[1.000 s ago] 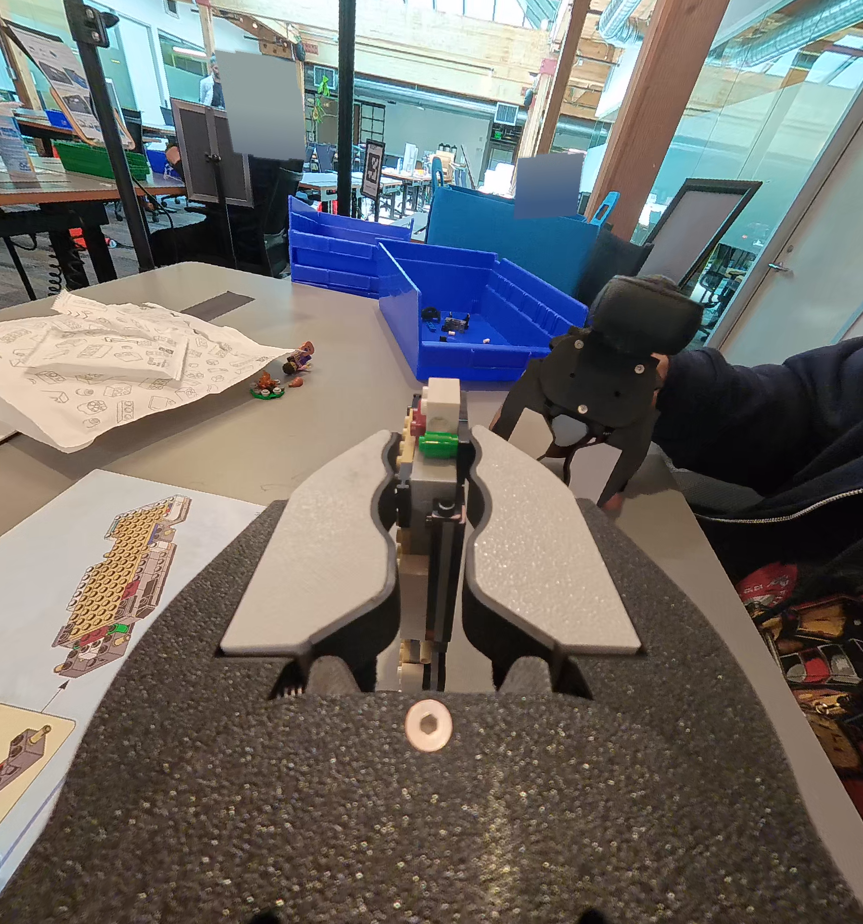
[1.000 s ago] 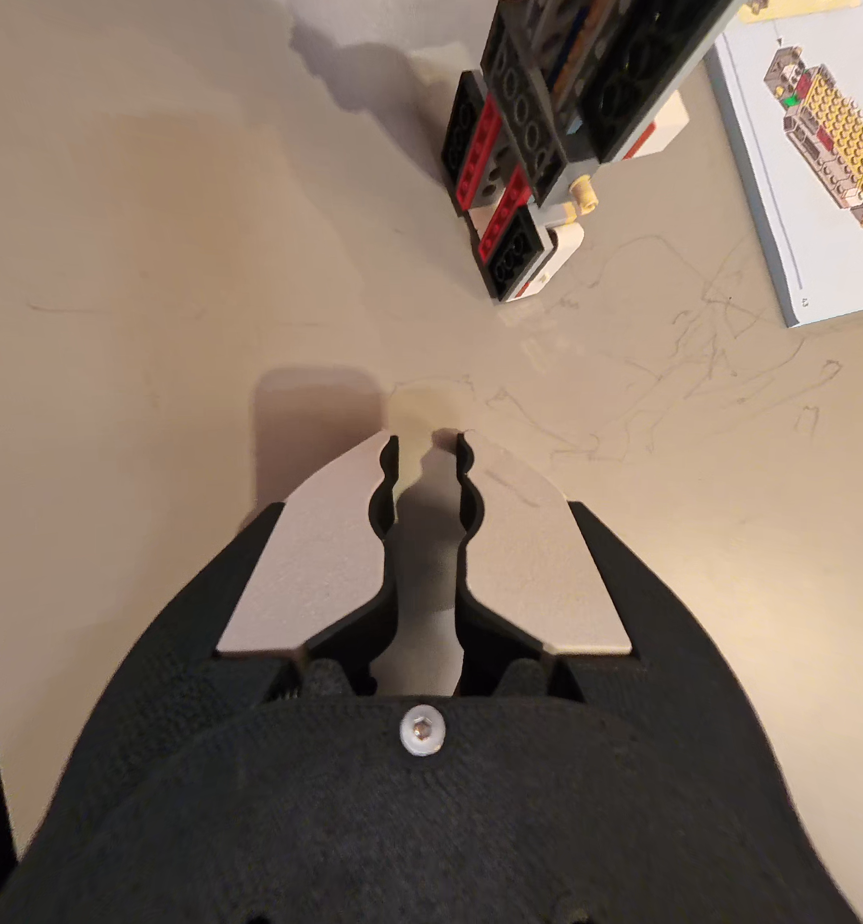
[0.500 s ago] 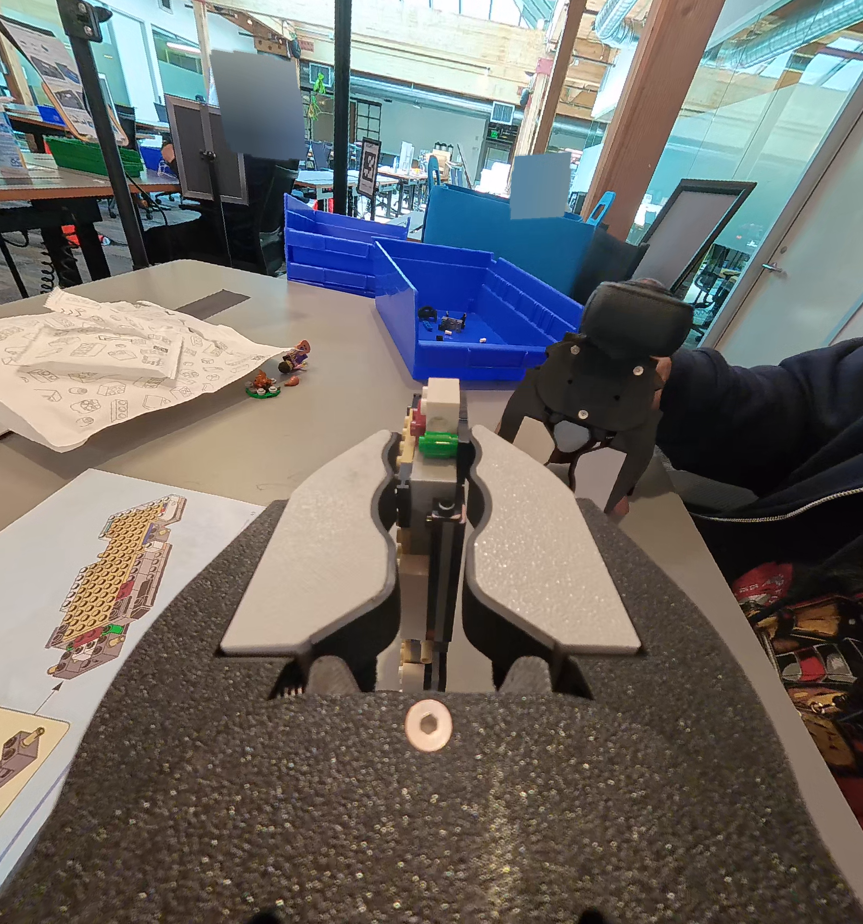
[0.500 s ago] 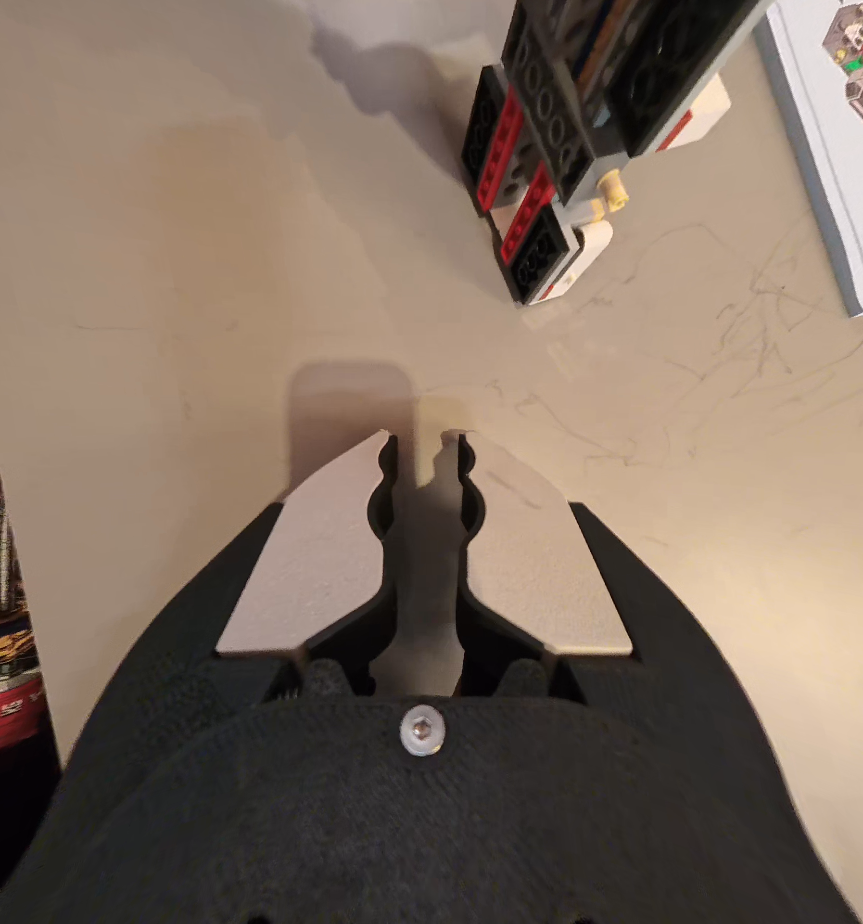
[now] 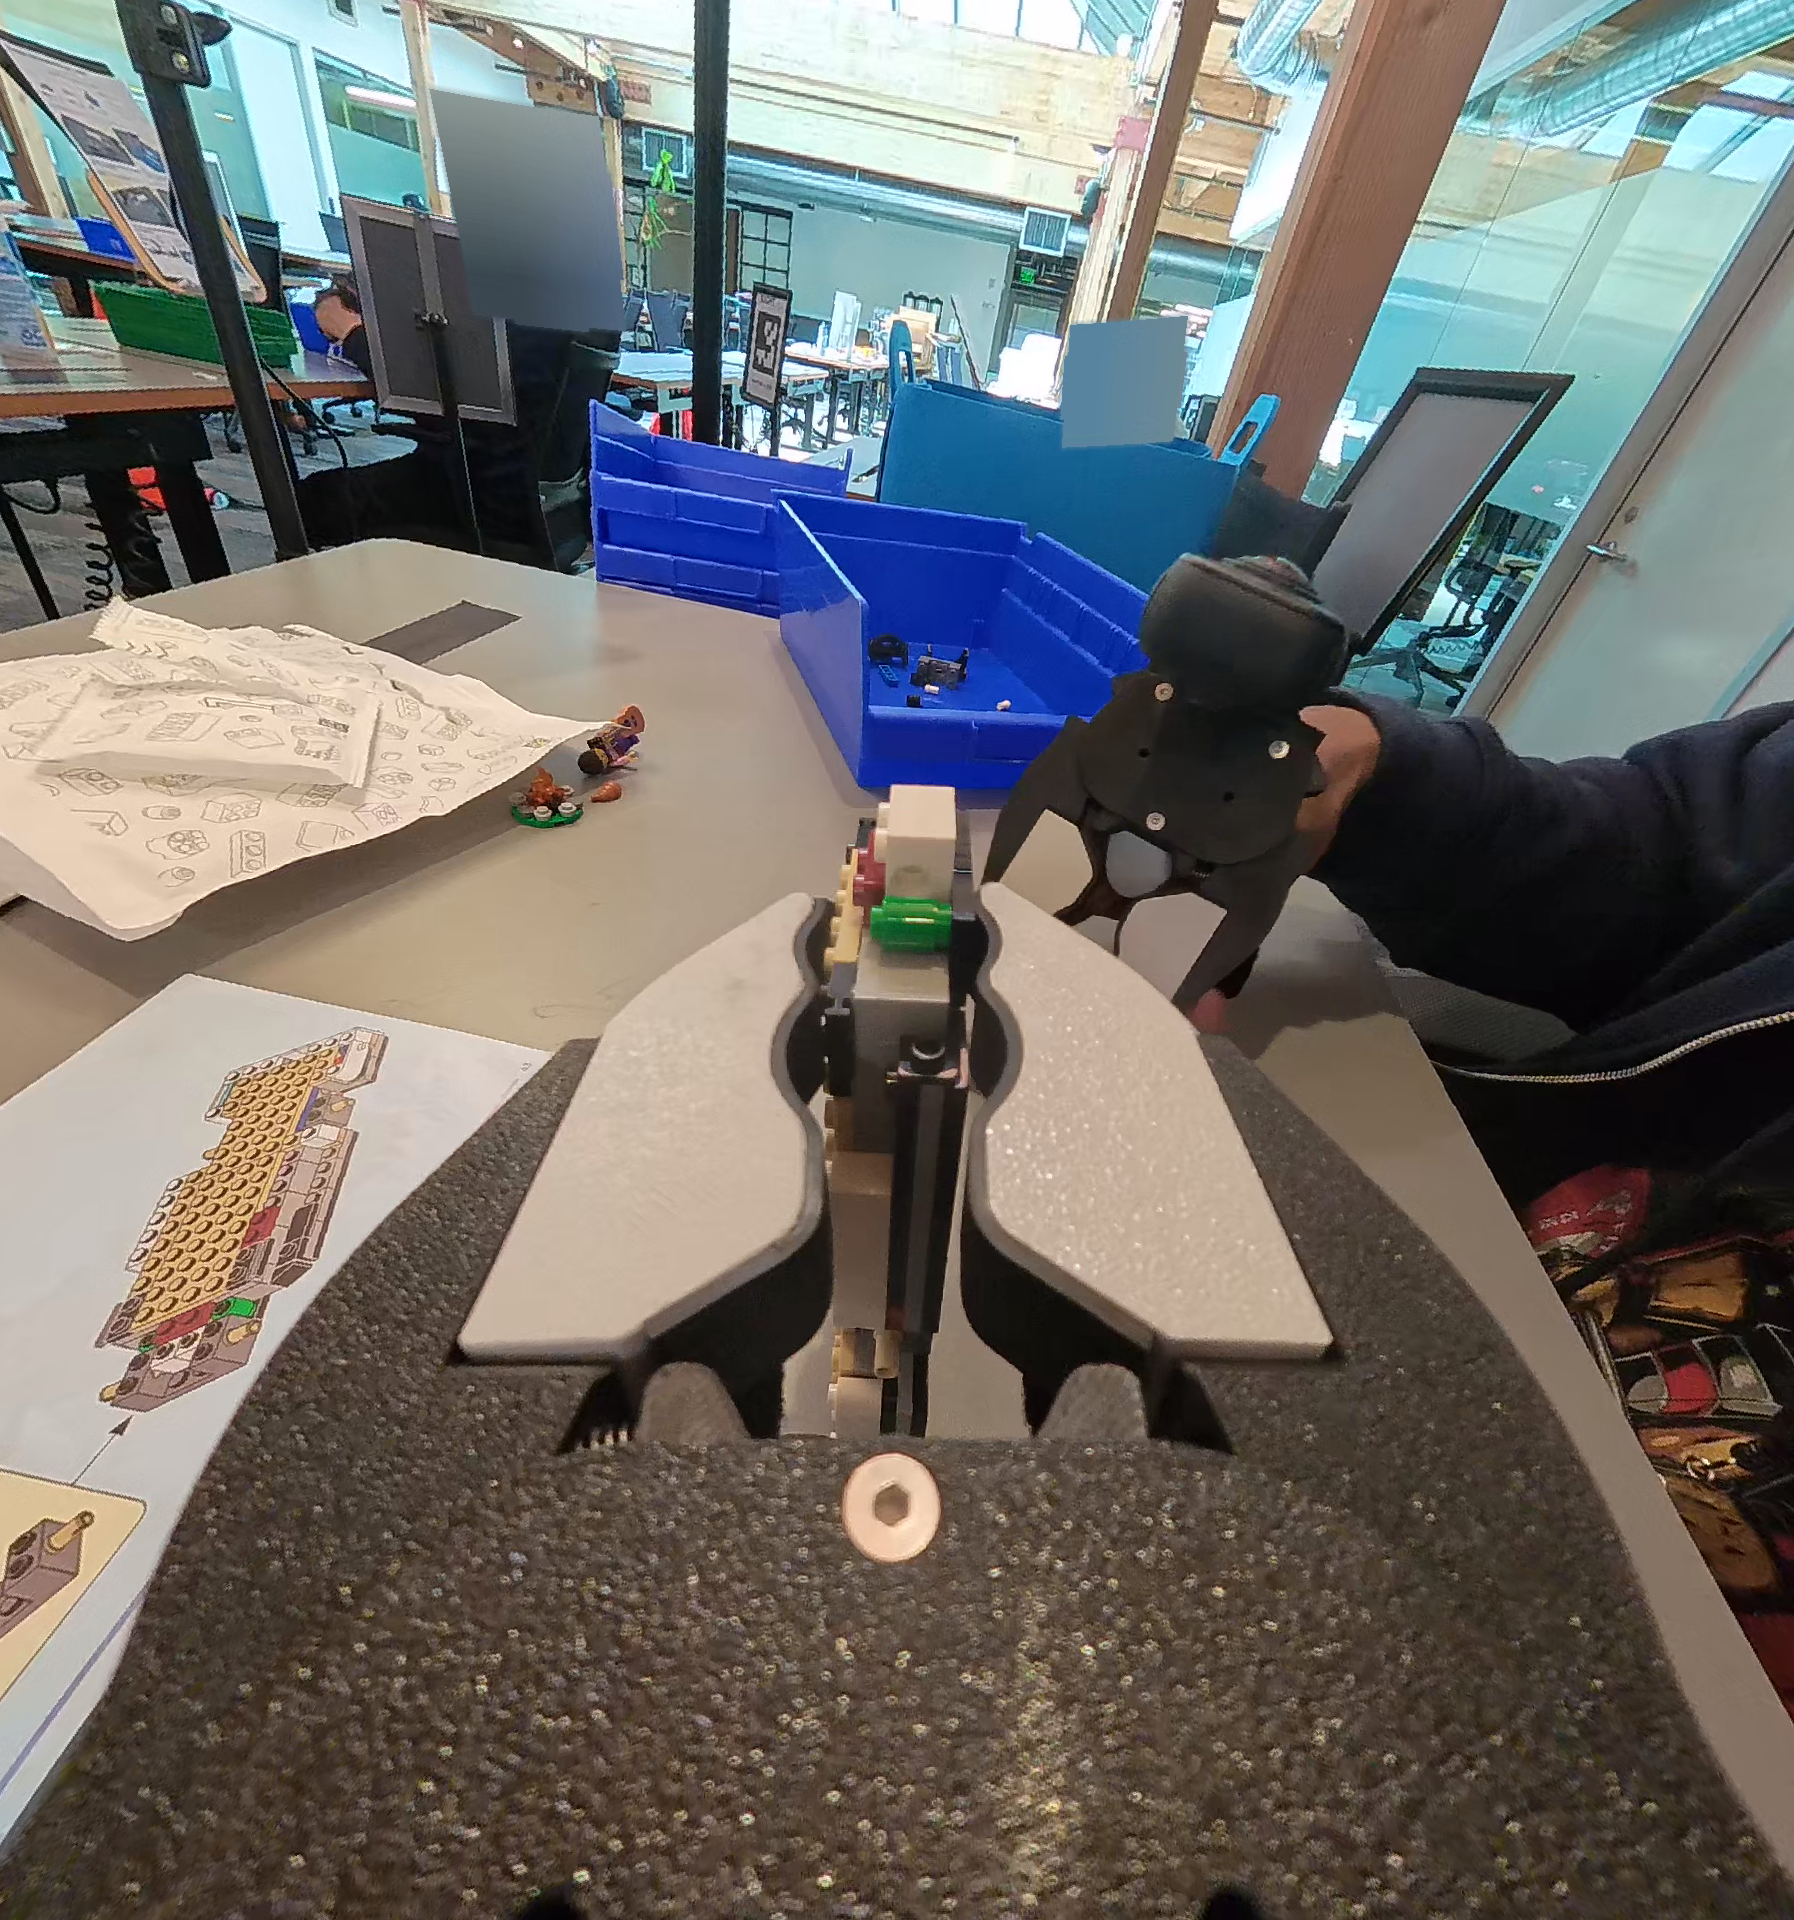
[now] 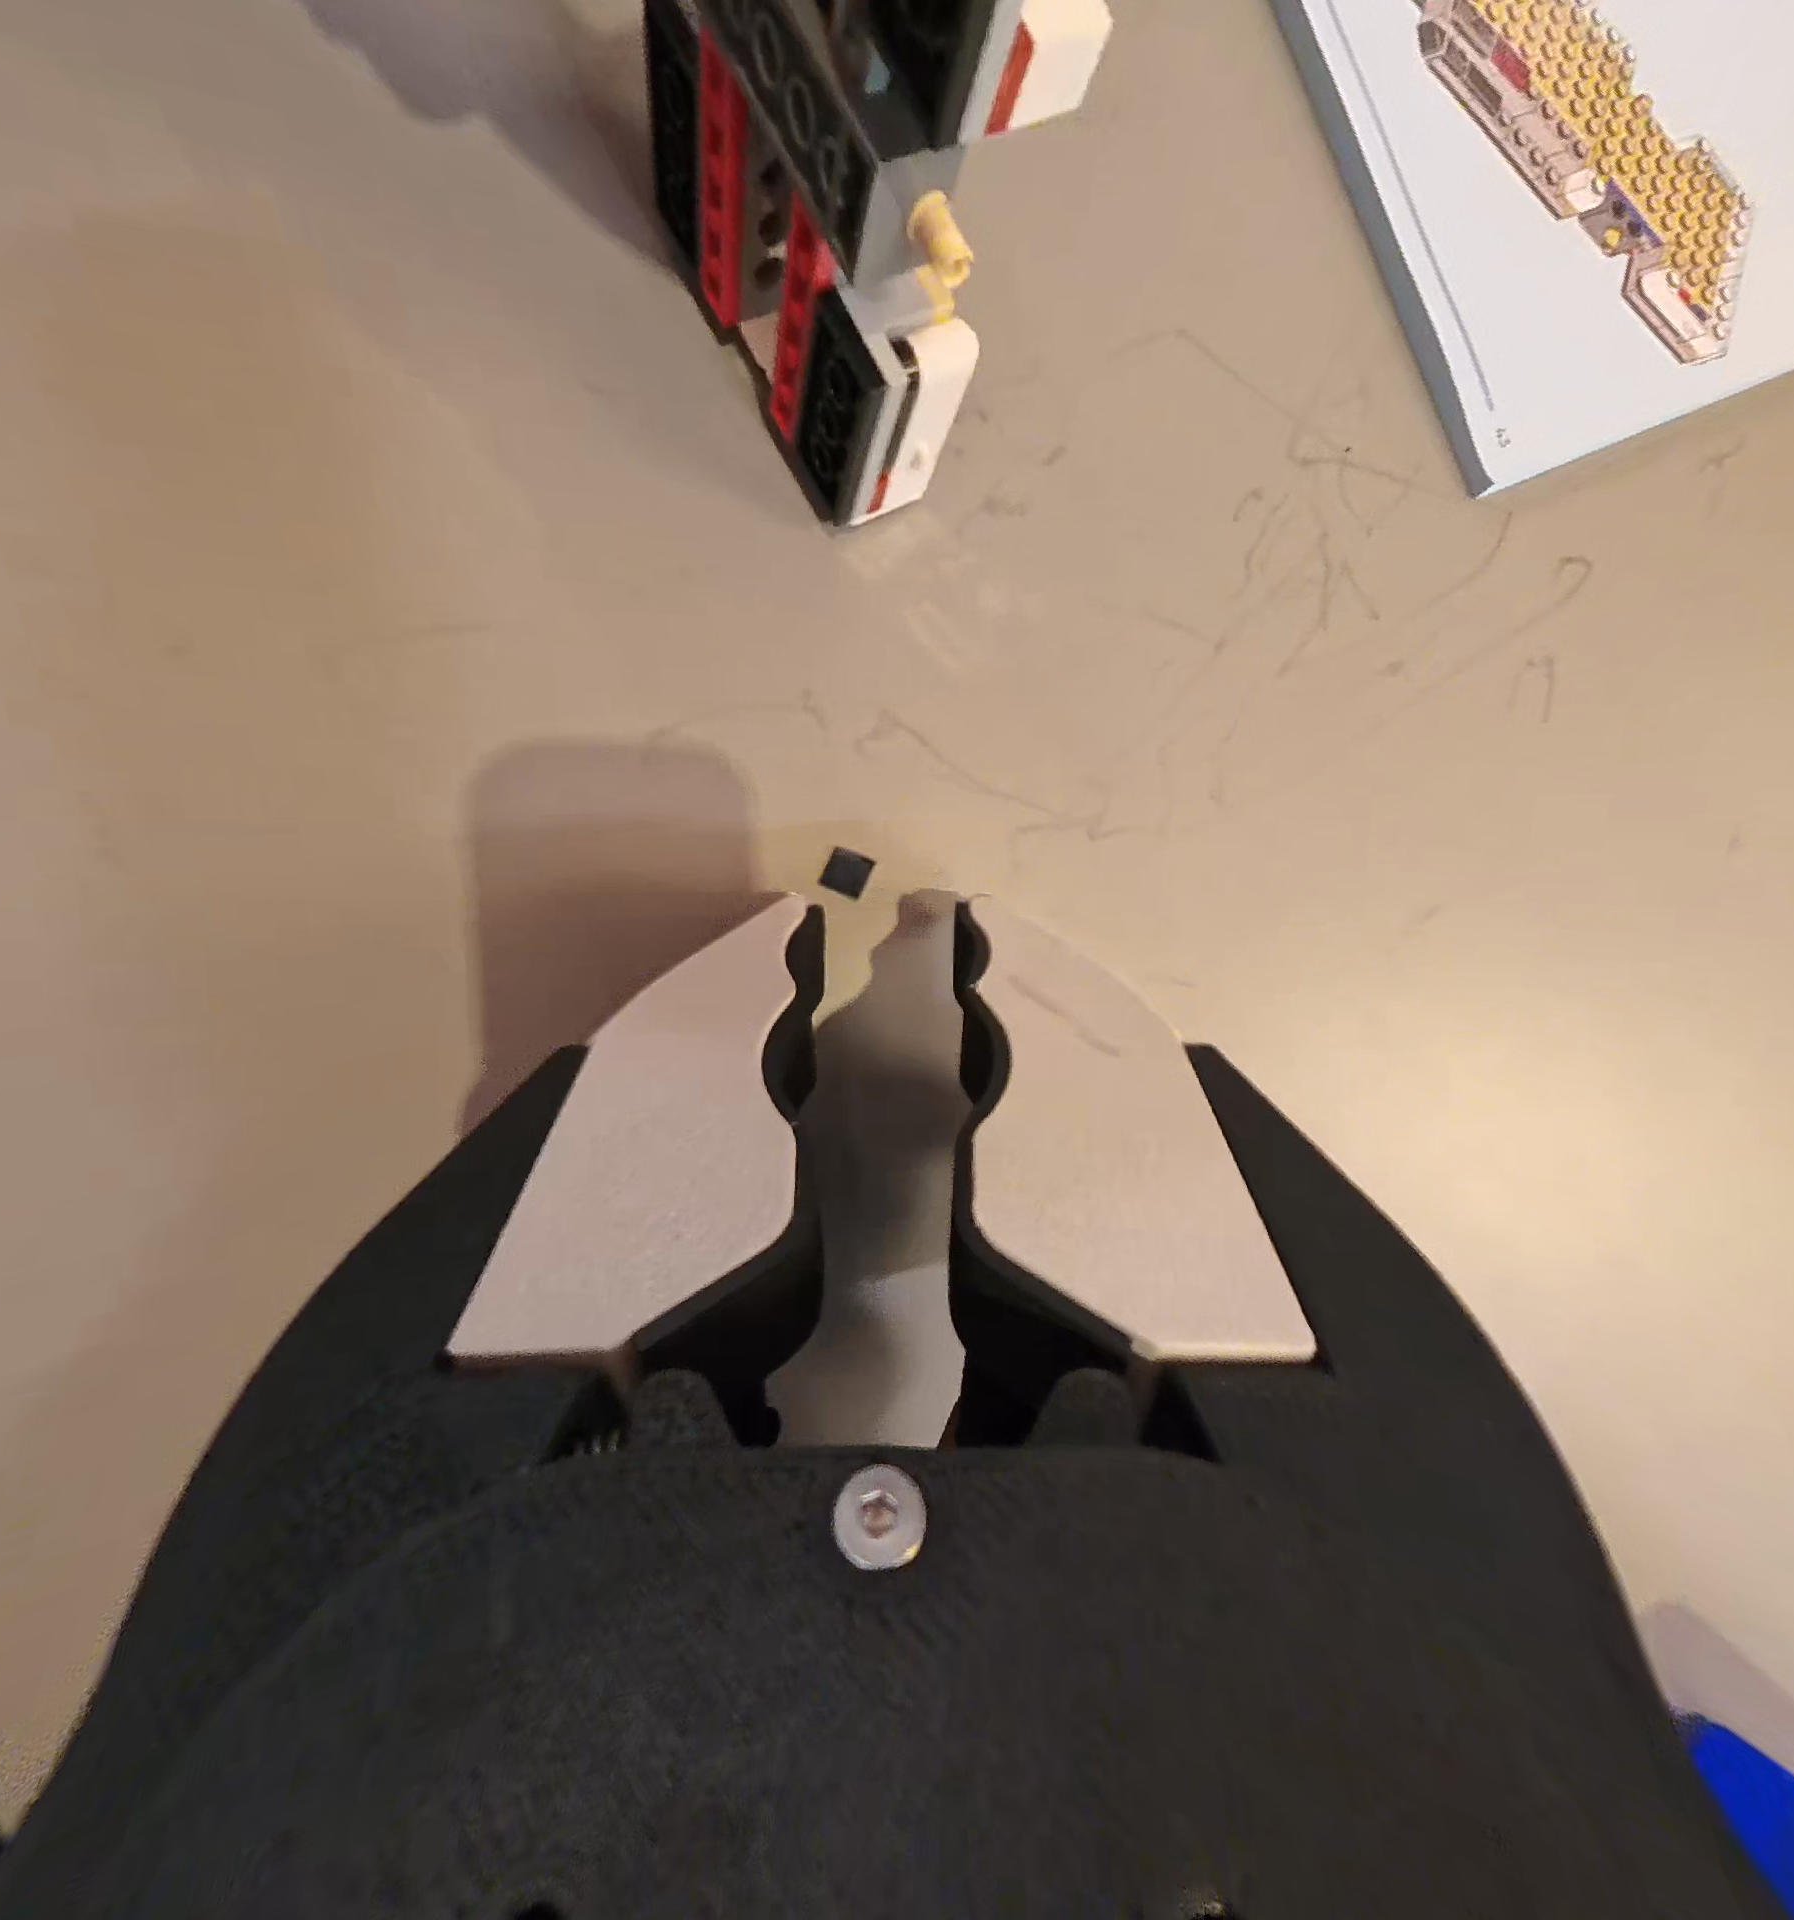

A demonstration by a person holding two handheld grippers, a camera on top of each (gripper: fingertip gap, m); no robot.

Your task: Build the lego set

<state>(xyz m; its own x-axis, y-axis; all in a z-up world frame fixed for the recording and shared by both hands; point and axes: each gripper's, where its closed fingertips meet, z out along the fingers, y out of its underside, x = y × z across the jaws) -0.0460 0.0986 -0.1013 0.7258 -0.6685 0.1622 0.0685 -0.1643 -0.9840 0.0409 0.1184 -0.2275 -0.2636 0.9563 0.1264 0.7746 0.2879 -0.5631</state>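
Brick model [image 5: 898, 997], grey and black, sits clamped in the left tool [image 5: 893, 935] above the surface [image 5: 560, 935]; right tool [image 6: 888, 914] (jaws narrowly apart, bare) hovers beside it, a tiny black piece [image 6: 844, 871] just off its tips

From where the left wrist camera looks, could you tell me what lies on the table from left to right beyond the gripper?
White printed paper bags → small green-based toy figures → blue bin → right gripper, pointed down at the table.

small black piece [image 6: 844, 871] now on table [image 6: 249, 520] off right gripper [image 6: 888, 909] tips, instruction booklet [image 6: 1558, 260] back in view
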